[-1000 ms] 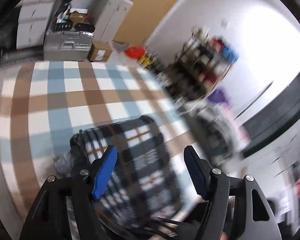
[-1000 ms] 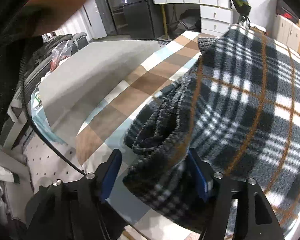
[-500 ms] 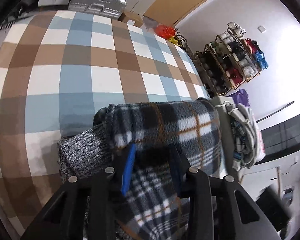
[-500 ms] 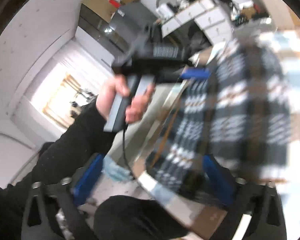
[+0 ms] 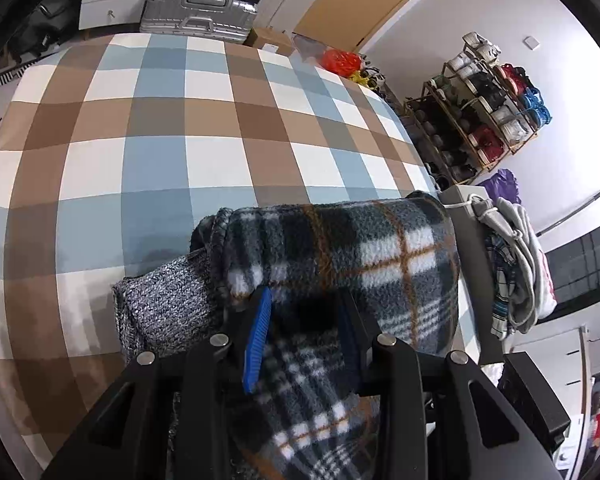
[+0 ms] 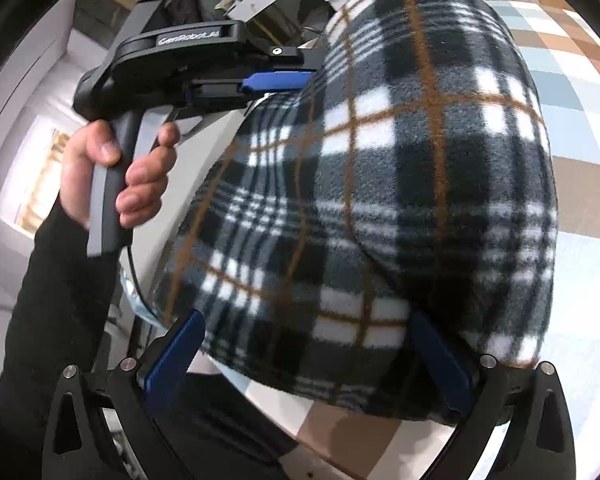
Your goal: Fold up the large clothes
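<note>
A folded black, white and orange plaid fleece (image 5: 340, 248) lies on the checked cloth (image 5: 160, 152), partly over a grey knit garment (image 5: 164, 312). My left gripper (image 5: 304, 320) is shut on a near fold of the fleece, which bunches between its blue pads. The right wrist view shows the same fleece (image 6: 400, 184) filling the picture. My right gripper (image 6: 308, 356) stands wide open, with the fleece's near edge lying between its fingers and not pinched. A hand (image 6: 112, 172) in a black sleeve holds the left gripper (image 6: 276, 80) at the fleece's far-left edge.
A silver suitcase (image 5: 200, 16) and white drawers (image 5: 108, 0) stand beyond the cloth's far edge. A shoe rack (image 5: 480, 108) lines the right wall. A heap of clothes (image 5: 512, 264) hangs just right of the fleece.
My left gripper dropped onto the fleece and shut on a fold. My right gripper opened wide, let the fabric go, rolled and swung sideways, bringing the hand with the left gripper into view.
</note>
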Demonstrator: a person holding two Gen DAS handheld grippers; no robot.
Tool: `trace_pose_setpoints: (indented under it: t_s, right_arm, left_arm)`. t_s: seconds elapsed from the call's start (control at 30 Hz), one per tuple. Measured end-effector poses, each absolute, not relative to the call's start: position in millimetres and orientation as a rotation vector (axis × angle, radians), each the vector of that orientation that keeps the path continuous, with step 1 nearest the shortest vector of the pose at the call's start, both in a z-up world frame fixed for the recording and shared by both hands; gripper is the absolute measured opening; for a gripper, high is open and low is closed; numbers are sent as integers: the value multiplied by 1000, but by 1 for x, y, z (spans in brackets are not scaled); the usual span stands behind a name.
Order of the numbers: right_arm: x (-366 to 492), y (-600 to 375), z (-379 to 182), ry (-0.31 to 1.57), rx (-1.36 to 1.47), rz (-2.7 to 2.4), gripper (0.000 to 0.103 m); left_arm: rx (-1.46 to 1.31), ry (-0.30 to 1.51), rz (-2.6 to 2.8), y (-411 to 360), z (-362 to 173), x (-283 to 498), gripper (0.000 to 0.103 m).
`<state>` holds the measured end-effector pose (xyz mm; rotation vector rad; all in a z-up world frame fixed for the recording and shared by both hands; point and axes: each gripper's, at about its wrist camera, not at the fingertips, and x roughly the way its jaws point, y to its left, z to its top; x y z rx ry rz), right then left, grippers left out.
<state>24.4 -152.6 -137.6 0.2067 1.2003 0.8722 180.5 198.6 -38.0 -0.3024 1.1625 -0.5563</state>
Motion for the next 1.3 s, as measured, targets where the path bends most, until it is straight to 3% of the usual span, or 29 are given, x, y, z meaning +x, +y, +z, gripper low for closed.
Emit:
trace_pose_setpoints:
  t_s: [0.17,0.23,0.27,0.5,0.57,0.73,0.83,0.93,1.3]
  right_arm:
    - [35,-154,-135,1224,268,885,103]
    - [39,-159,-135,1235,309,900,103]
    - [42,-163,-134,1241,338,907,103]
    - [52,-188,-134,1222,512,999,103]
    - [53,-194,-123,1189,548,1024,95]
    - [72,-190,-43,966,295,918,93]
    - [100,-163,-21,946,114,761,83]
    - [135,-133,-28,1034,-103,617,59]
    - [156,-108,-97,1115,-449,501,60]
  left_arm:
    - [-302,1138,-565,197,0,153,33]
    - [-282,1117,-607,196,9,132,55]
    - [-276,1123,-619,196,7,121,58]
    - [-235,1201,-584,211,-59,94,58]
    - [-200,1136,-573,211,-63,87,58]
    - [-35,1082,-502,192,-61,77,58]
    - [-53,1066,-489,195,-63,77,58]
    - [-105,1060,-492,202,-66,80,58]
    - [-155,1043,-530,209,-74,87,58]
